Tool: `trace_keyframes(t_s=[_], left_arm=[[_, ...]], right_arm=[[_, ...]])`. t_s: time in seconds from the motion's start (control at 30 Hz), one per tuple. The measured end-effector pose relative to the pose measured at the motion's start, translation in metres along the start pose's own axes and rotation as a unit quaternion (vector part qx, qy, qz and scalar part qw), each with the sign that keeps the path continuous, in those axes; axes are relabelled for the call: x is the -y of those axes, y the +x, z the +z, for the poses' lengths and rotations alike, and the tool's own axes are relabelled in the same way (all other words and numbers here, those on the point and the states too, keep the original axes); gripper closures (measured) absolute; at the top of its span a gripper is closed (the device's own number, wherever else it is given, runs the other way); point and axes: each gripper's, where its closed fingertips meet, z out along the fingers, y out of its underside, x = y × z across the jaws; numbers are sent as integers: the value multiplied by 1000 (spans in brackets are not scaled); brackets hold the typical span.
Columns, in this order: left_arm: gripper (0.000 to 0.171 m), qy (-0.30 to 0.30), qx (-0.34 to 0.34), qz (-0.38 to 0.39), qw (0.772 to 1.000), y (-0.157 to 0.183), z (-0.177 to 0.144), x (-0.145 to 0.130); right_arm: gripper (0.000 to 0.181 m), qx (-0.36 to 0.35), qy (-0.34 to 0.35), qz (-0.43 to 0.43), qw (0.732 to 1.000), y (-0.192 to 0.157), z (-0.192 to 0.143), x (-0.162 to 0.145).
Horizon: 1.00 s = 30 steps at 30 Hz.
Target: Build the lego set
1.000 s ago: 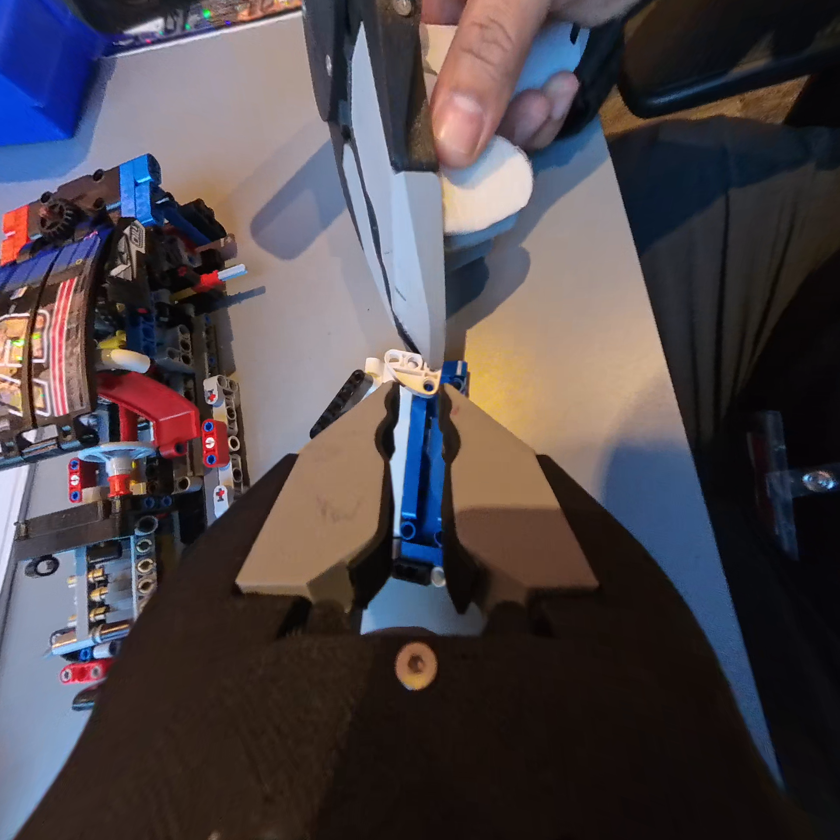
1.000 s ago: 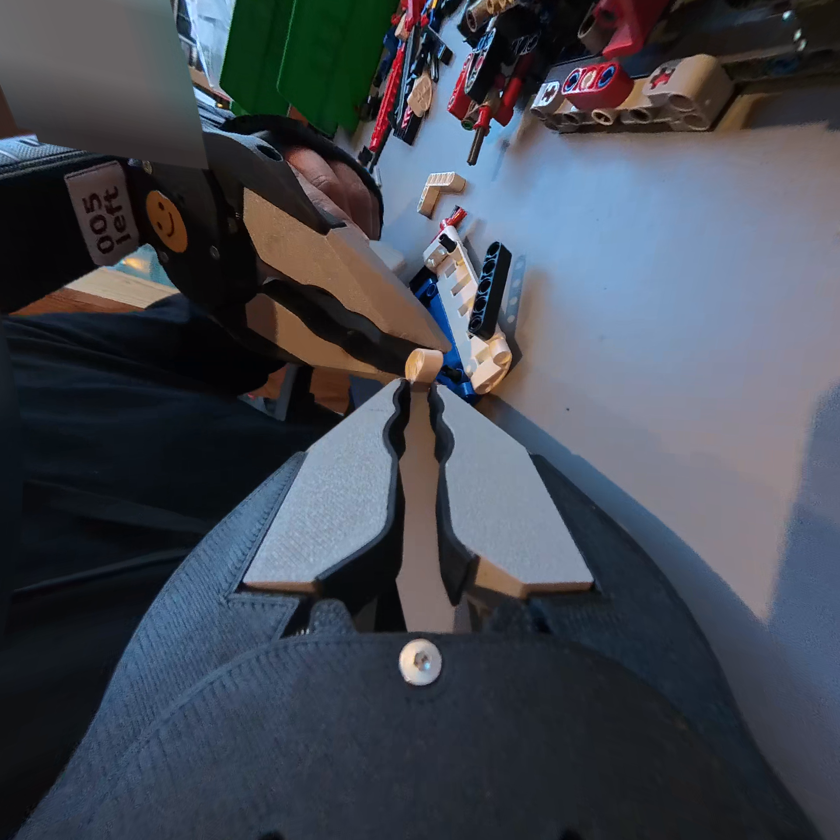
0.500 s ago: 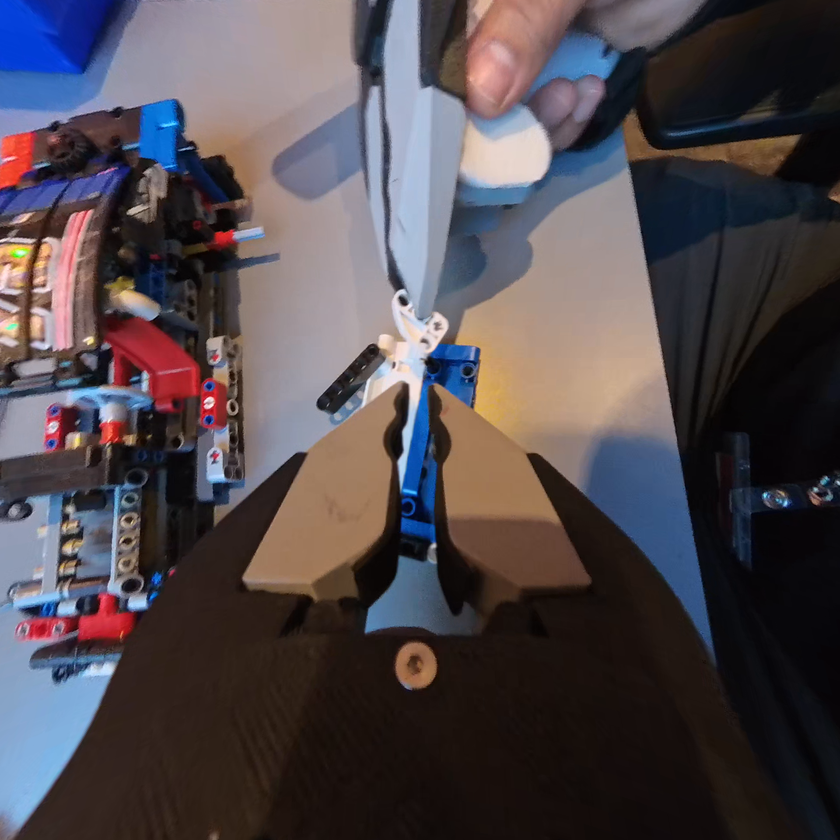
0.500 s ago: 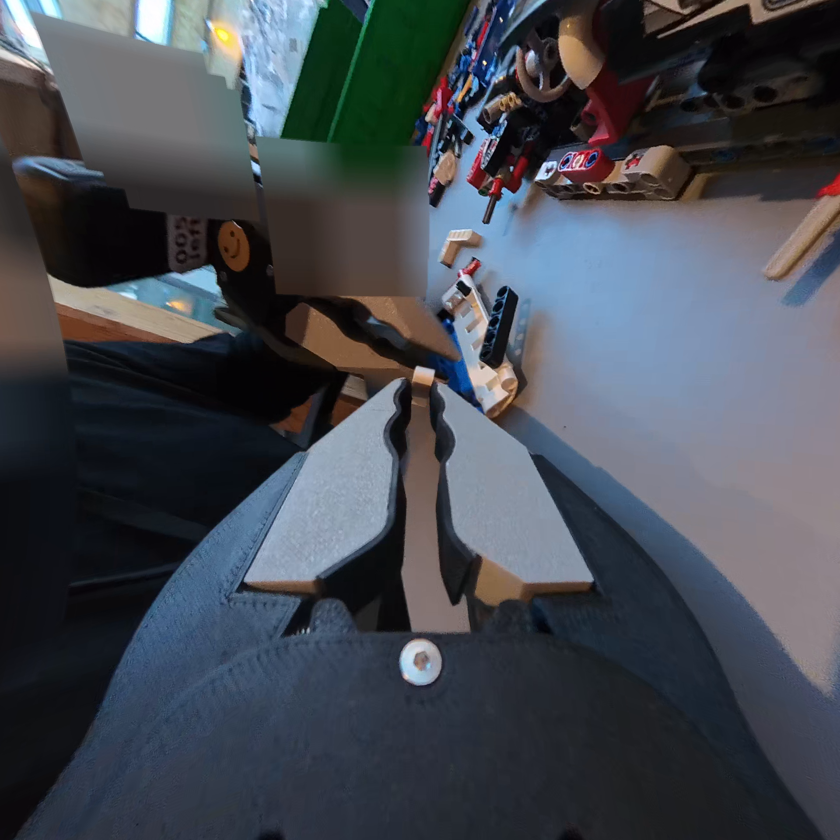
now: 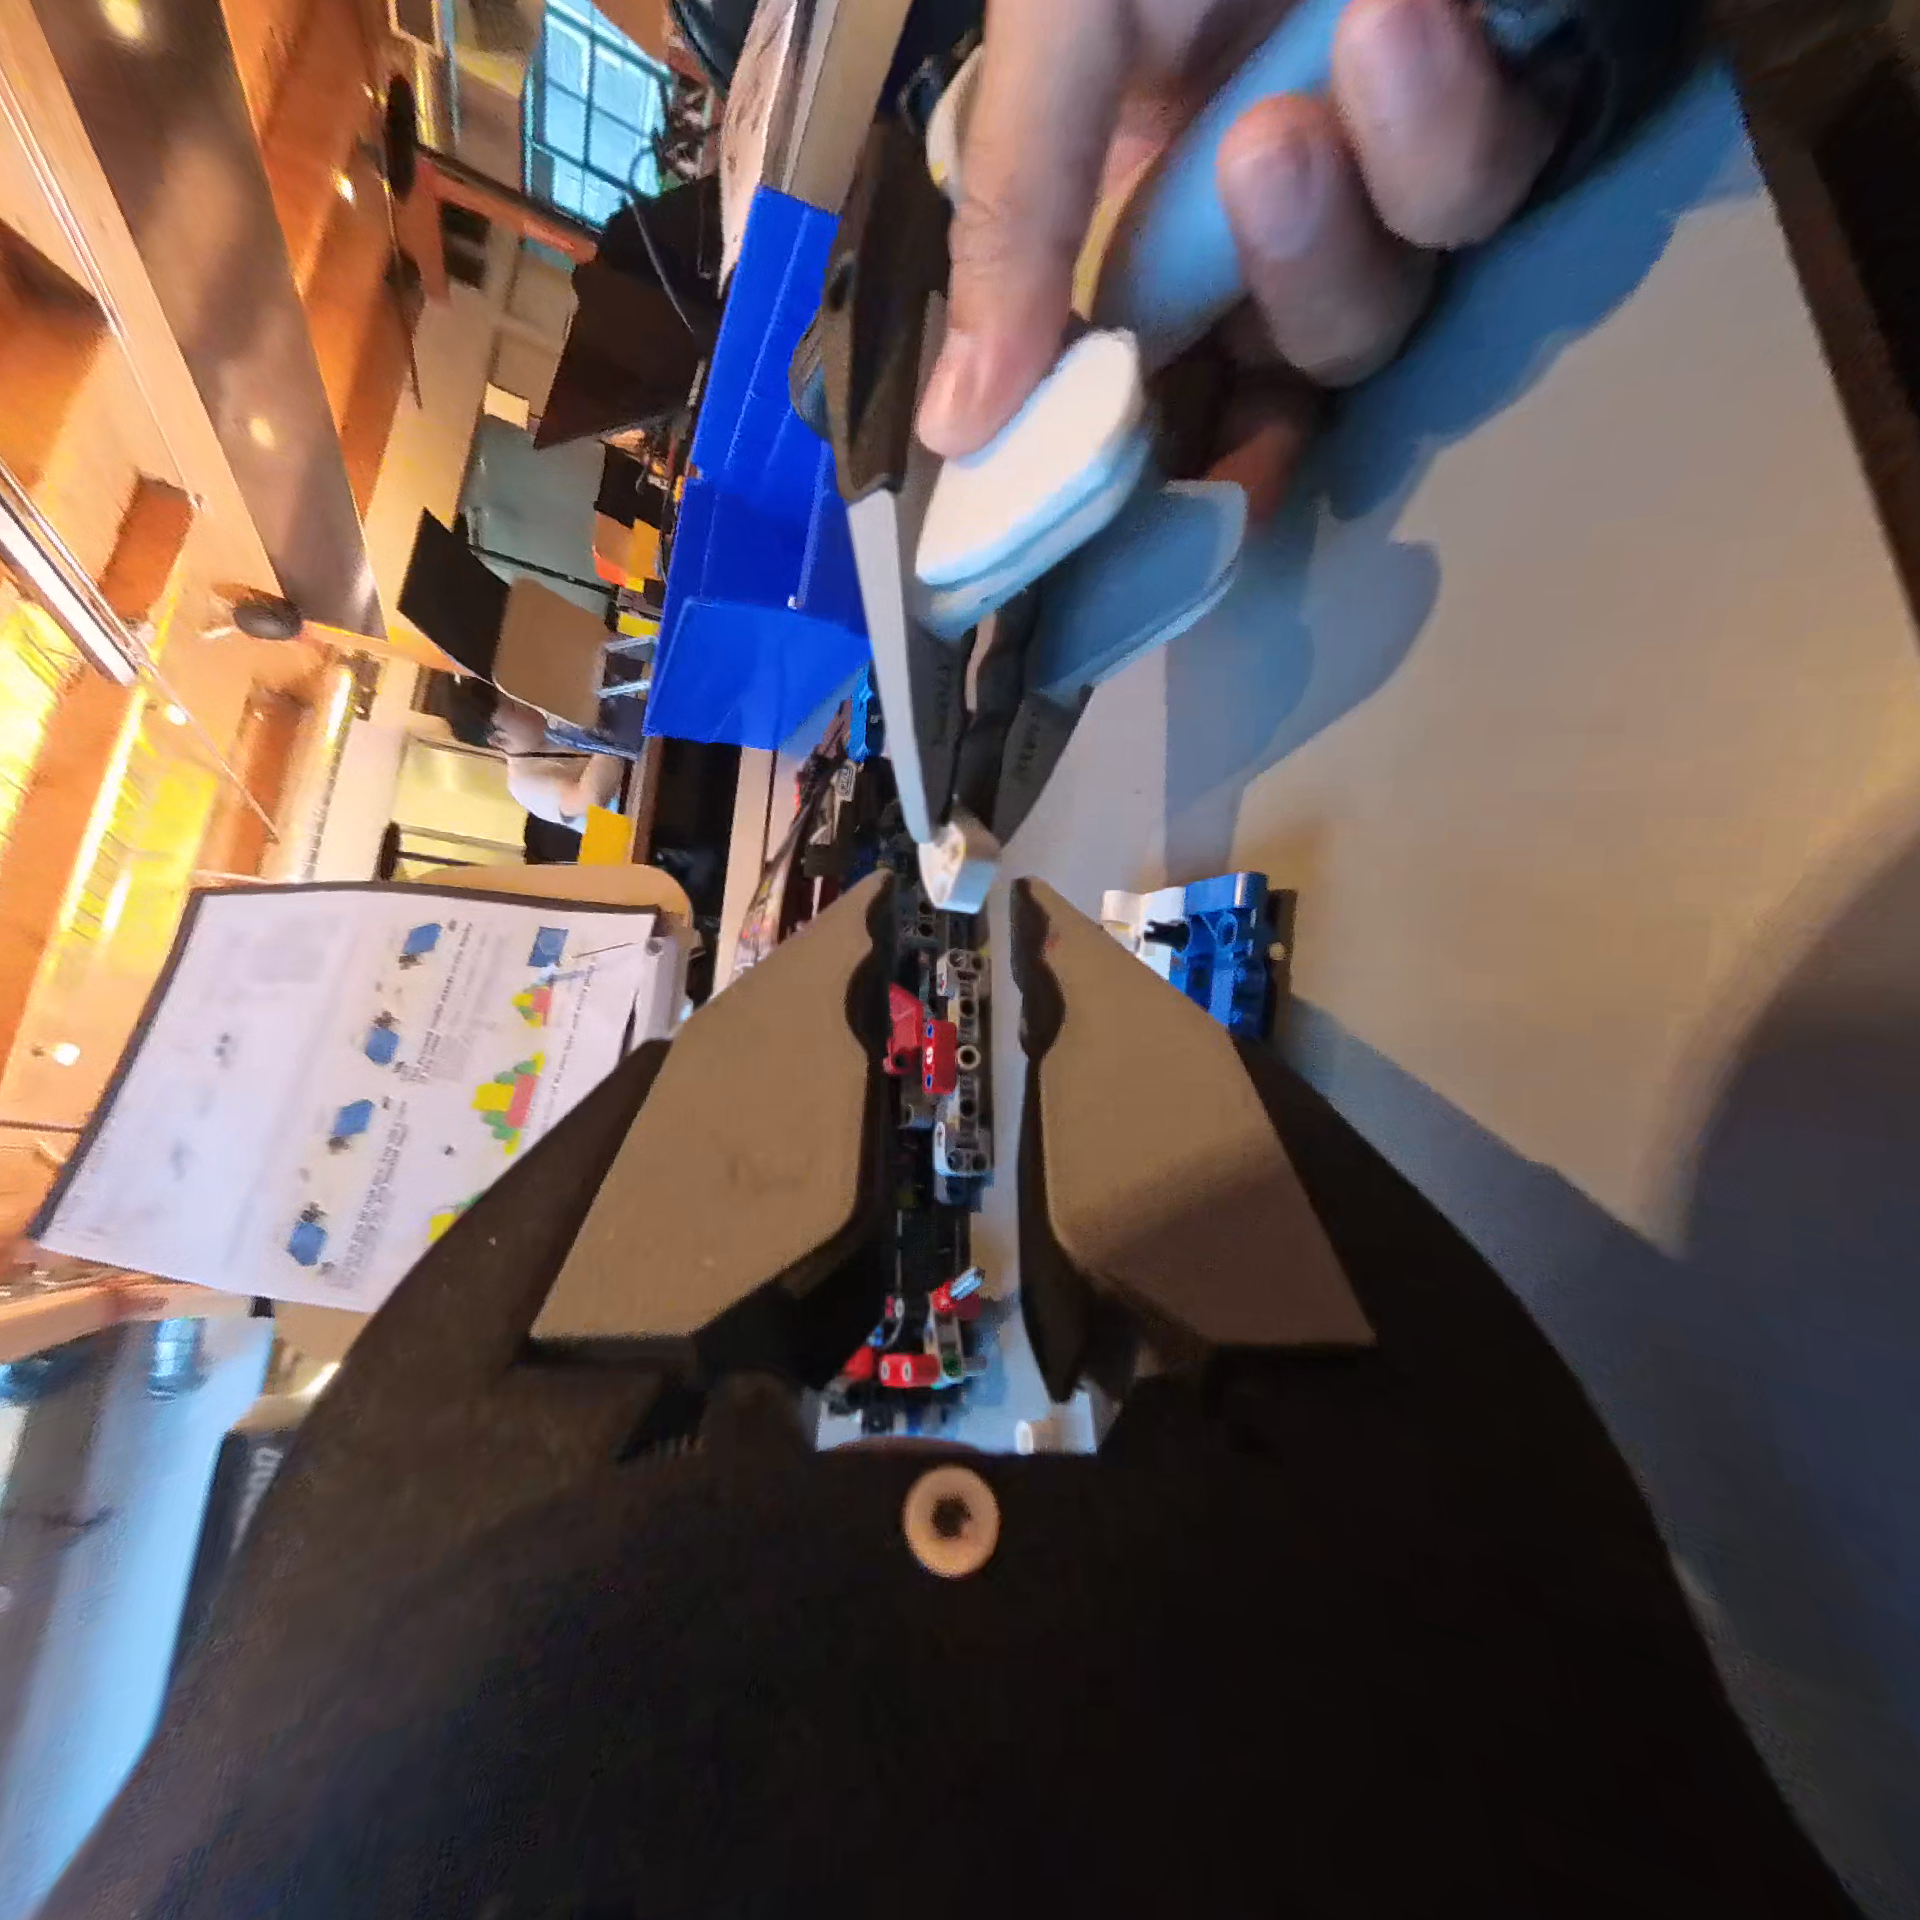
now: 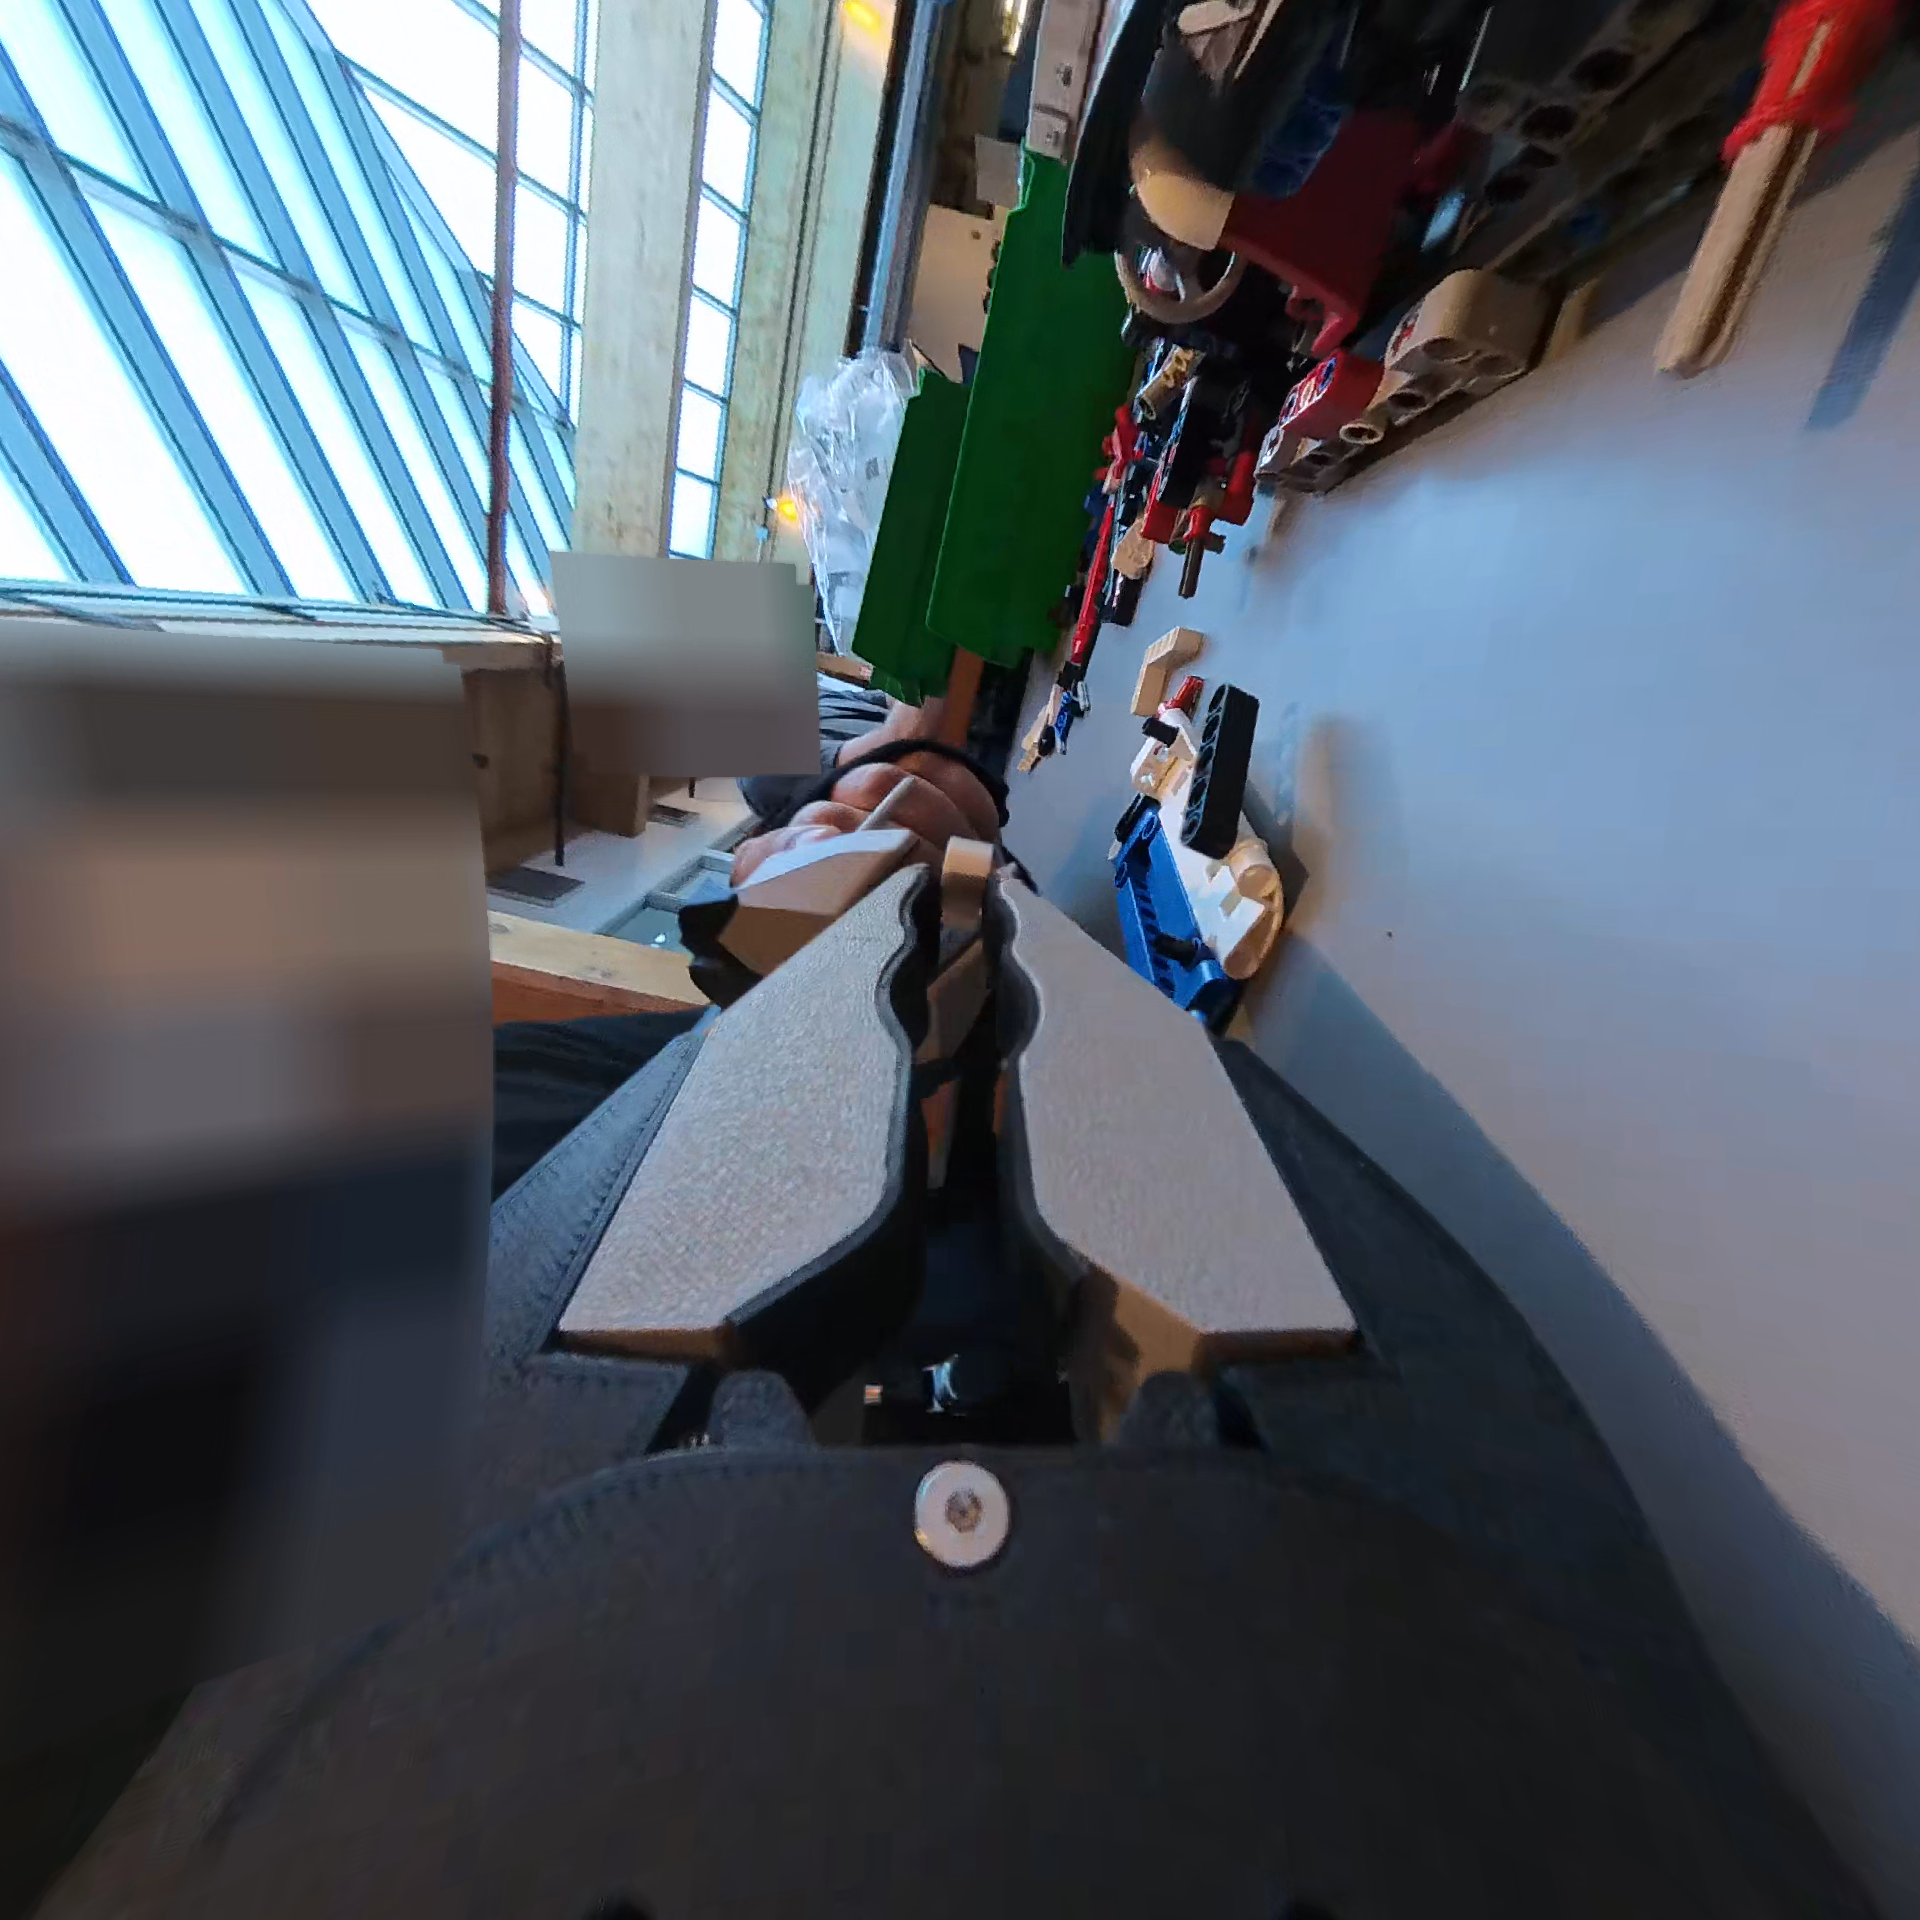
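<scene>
My right gripper is shut on a small white lego connector and holds it in the air. In the left wrist view it comes down from above with the connector at its tips, just ahead of my left gripper. My left gripper is open and empty, and one of its tan fingers shows in the right wrist view. The blue-and-white sub-assembly lies on the table to the right of my left gripper; it also shows in the right wrist view, with a black beam on it.
The large car model sits at the far side of the grey table and shows between my left fingers. Green plates, loose parts, a blue bin and an instruction sheet stand around. My left and right fingertips are right by each other.
My left gripper let go of the blue-and-white sub-assembly, which now lies on the table, and swung up to face the room. My right gripper rose with the white connector.
</scene>
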Motion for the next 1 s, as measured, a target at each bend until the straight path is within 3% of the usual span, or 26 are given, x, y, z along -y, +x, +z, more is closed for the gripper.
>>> trace_keyframes(t_s=[0.27, 0.37, 0.43, 0.53, 0.63, 0.73, 0.8, 0.87, 1.0], left_arm=[[164, -7, 14, 38, 999, -1, 6, -6], [165, 15, -5, 29, 999, 3, 6, -7], [165, 42, -13, 38, 998, 5, 5, -6], [166, 69, -39, 24, 997, 7, 4, -6], [165, 92, -58, 18, 994, 7, 6, -4], [165, 100, -68, 12, 993, 8, 10, -6], [165, 107, -77, 12, 991, 11, 9, -5], [166, 113, -81, 8, 990, 12, 9, -3], [166, 117, -84, -10, 990, 12, 9, -5]], right_arm=[[176, 12, 0, 12, 1000, -4, 3, -5], [167, -54, -39, -59, 996, 6, -3, -10], [155, -128, -81, -165, 975, 14, -13, -11], [160, -202, -125, -389, 890, 7, -20, -4], [158, -240, -170, -577, 762, -2, -12, -6], [163, -264, -226, -690, 635, 6, -5, -13], [166, -285, -241, -736, 565, 13, -4, -11], [171, -293, -241, -769, 514, 15, -3, -9], [174, -301, -227, -811, 447, 13, -1, -8]])
